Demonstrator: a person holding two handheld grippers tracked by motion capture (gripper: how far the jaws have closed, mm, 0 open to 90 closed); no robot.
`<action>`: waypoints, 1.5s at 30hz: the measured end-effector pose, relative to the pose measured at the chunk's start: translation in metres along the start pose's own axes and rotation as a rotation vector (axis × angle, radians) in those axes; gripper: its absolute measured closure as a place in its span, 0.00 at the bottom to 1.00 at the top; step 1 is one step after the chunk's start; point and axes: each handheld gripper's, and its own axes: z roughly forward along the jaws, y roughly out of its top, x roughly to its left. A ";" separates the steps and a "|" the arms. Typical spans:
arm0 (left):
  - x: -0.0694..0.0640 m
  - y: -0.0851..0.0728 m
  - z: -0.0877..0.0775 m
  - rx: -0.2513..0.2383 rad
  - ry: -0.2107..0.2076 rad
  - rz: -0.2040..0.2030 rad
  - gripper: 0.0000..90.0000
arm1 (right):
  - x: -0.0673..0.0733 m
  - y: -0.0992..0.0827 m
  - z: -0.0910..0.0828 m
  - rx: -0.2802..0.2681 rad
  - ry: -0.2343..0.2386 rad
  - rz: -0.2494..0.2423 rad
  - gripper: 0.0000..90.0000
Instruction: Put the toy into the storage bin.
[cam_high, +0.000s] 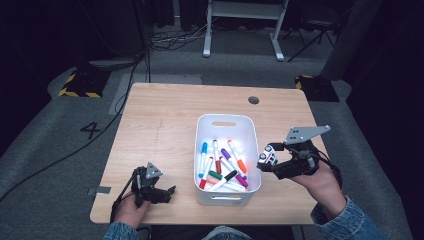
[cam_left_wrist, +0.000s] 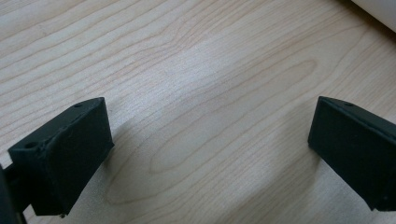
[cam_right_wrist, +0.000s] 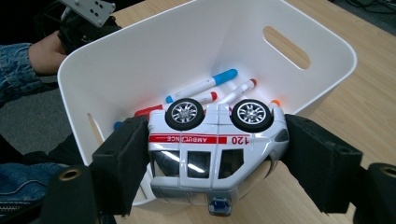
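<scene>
High view: the right tongs (cam_high: 266, 159) have the toy ambulance (cam_high: 267, 156) clamped and are holding it at the right rim of the white bin (cam_high: 227, 159), which already has a bunch of markers (cam_high: 223, 165) in it. Left tongs (cam_high: 167, 192) sit on the counter (cam_high: 160, 130) left of the bin

Left gripper view: jaws spread wide, nothing between them, just bare wood

Right gripper view: ambulance (cam_right_wrist: 217, 147) is on its side, pinched end to end, hovering over the bin's near edge. So I'd say pickup's done, drop into the bin is what's left
</scene>
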 end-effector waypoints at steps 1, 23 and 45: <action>0.000 0.000 0.000 0.000 0.000 0.000 0.00 | 0.002 0.001 0.002 0.003 0.007 0.007 0.28; 0.000 0.000 0.000 0.000 0.000 0.000 0.00 | 0.025 0.001 0.041 0.127 0.087 -0.044 0.28; 0.000 0.000 0.000 0.000 0.000 0.001 0.00 | 0.031 -0.002 0.060 0.237 0.051 -0.078 0.28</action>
